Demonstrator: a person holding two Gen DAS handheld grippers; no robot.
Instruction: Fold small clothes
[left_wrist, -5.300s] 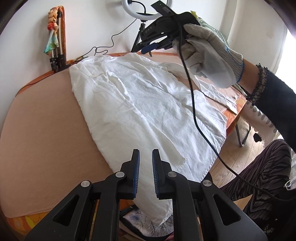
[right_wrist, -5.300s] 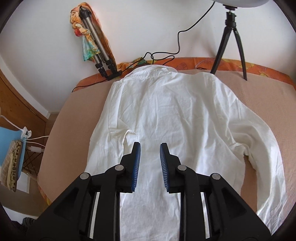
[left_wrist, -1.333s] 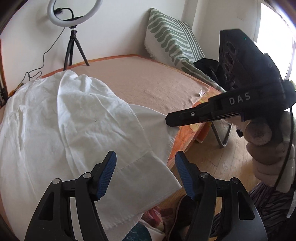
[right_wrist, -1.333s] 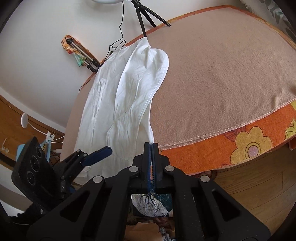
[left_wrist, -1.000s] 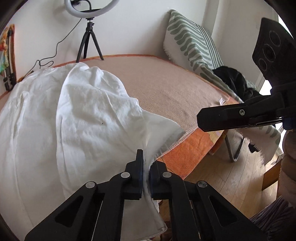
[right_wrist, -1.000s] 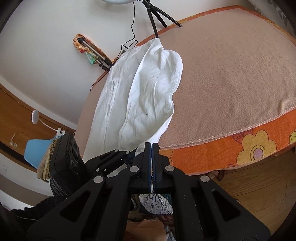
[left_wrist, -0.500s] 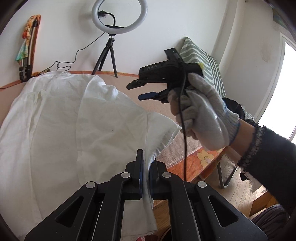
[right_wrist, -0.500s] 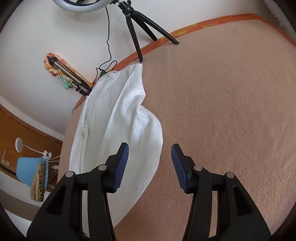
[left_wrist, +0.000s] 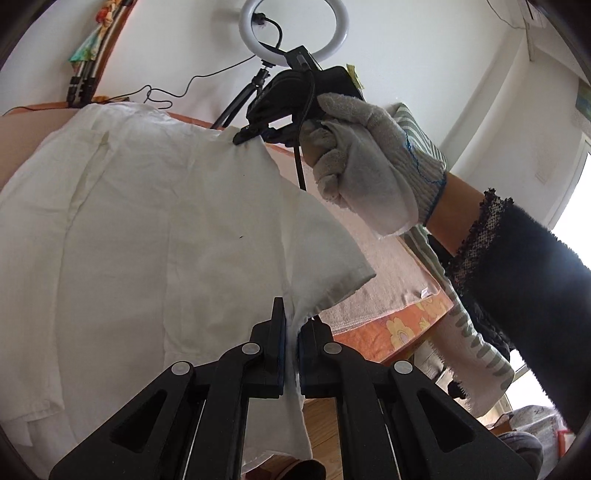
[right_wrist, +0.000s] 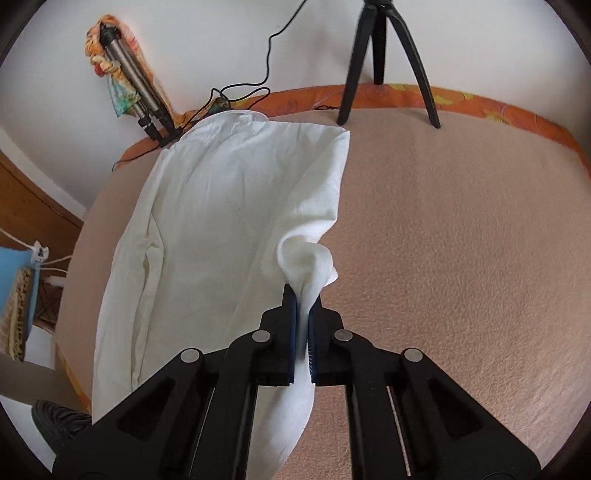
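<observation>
Your left gripper (left_wrist: 291, 341) is clamped on the near edge of the white shirt (left_wrist: 155, 229), a fold of cloth bunched between its blue-padded fingers (left_wrist: 281, 343). Ahead of those fingers and to their left the shirt spreads over the beige blanket (right_wrist: 461, 240), one side doubled over onto the body. Your right gripper (right_wrist: 303, 325) is likewise pinched shut on the shirt, with a puckered ridge of fabric rising just beyond its fingertips; the garment stretches ahead and left of them. In the left wrist view your gloved right hand (left_wrist: 365, 162) sits ahead, right of the fingers. A tripod (right_wrist: 384, 59) stands far ahead.
</observation>
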